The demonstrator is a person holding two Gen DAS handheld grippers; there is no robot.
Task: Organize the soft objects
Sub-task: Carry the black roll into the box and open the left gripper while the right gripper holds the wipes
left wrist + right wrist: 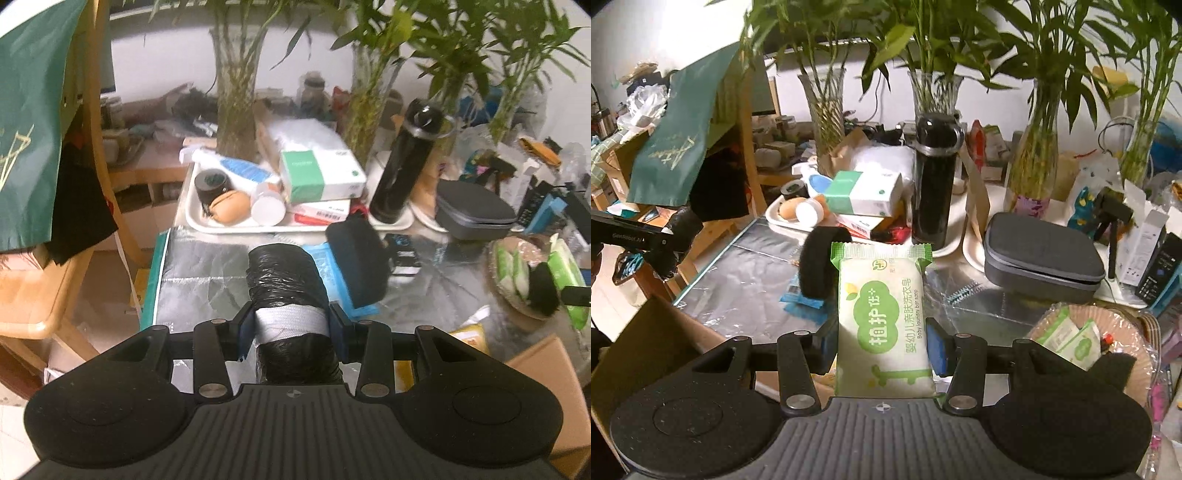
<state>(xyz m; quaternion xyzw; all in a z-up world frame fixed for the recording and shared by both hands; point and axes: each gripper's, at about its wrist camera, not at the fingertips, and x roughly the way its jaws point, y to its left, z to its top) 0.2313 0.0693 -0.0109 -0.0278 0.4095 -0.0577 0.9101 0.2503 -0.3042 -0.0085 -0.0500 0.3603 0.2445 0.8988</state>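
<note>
I'm gripping a black bundle (286, 295) in the left gripper (291, 328) and a soap pack (884, 325) in the right gripper (884, 347), both lifted above the table (199, 273). Further out, the basket (1123, 332) is already holding some packs, so I'm guessing halfway.

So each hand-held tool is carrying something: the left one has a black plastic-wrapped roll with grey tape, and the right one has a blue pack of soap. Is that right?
Nearly. The right gripper has its jaws closed on a green-and-white pack of baby laundry soap, not a blue one; the right wrist view shows it. The left gripper does hold the black plastic-wrapped roll with grey tape.
</note>
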